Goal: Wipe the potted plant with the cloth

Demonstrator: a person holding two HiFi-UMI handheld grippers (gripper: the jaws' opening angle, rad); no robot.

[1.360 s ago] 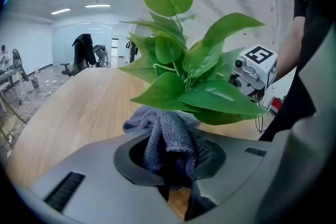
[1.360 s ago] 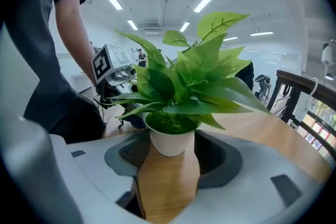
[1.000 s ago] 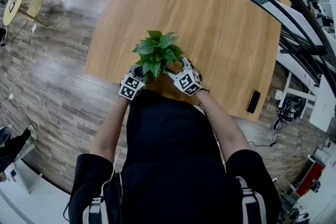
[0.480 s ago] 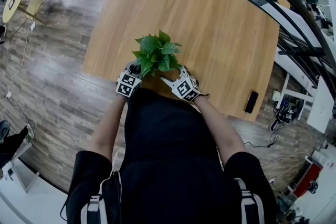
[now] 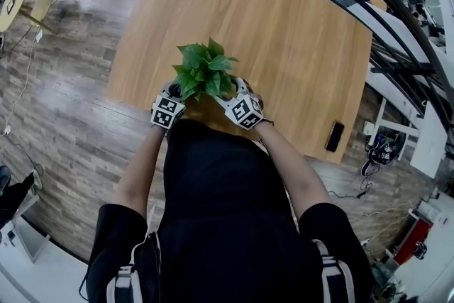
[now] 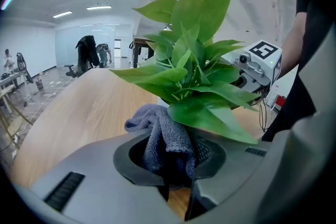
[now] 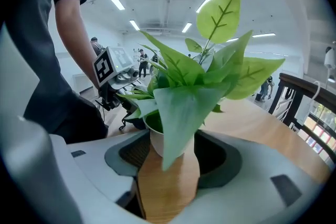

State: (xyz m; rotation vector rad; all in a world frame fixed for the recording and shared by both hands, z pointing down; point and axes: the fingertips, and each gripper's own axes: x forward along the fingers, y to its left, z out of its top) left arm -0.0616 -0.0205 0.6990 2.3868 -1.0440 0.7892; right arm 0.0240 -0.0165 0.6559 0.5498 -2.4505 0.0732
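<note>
The potted plant (image 5: 204, 69), with broad green leaves in a small white pot (image 7: 157, 145), stands near the wooden table's (image 5: 284, 32) front edge. My left gripper (image 5: 174, 97) is at its left side, shut on a bunched dark grey cloth (image 6: 164, 136). The cloth rests right under the lowest leaves (image 6: 210, 118). My right gripper (image 5: 230, 97) is at the plant's right side. In the right gripper view the pot sits between the two pads (image 7: 134, 152), both touching its sides. Leaves hide the pot in the head view.
A black phone (image 5: 334, 136) lies near the table's front right edge. A round yellow side table (image 5: 18, 0) stands on the wood floor far left. Dark railings and desks (image 5: 397, 32) run along the right. People stand in the distance (image 6: 86, 52).
</note>
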